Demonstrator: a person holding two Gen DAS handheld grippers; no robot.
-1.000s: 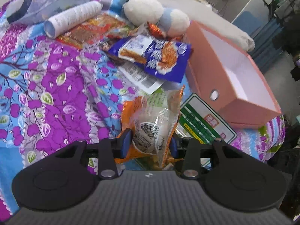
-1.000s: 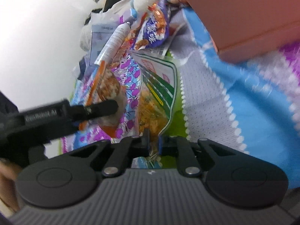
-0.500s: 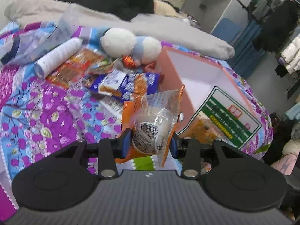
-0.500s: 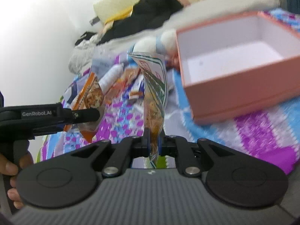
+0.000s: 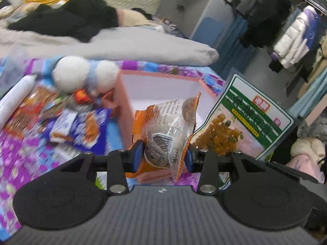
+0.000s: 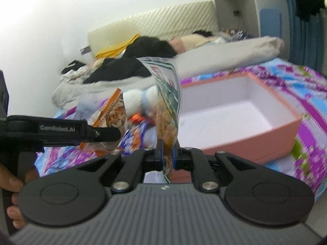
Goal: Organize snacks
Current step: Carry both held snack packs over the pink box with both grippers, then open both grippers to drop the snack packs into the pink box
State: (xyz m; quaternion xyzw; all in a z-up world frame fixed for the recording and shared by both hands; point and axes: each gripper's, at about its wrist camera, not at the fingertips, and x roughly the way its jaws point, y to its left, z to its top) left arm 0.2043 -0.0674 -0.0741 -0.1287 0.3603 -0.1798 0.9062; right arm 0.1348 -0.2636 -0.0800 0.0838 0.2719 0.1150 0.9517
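Note:
My left gripper is shut on an orange and clear snack packet, held up in front of the open pink box. My right gripper is shut on the bottom edge of a green and white snack bag, which stands upright; the same bag shows at the right of the left wrist view. The pink box lies just right of it with a bare white inside. The left gripper with the orange packet shows at the left of the right wrist view.
Several loose snack packs, among them a blue one, lie on the purple flowered bedspread left of the box. A white plush toy and a white tube lie behind them. A grey duvet runs across the back; clothes hang at the right.
Both grippers have risen off the bedspread with their packets still gripped. The view has tipped up, and the box's inside now shows from above, nearer both packets.

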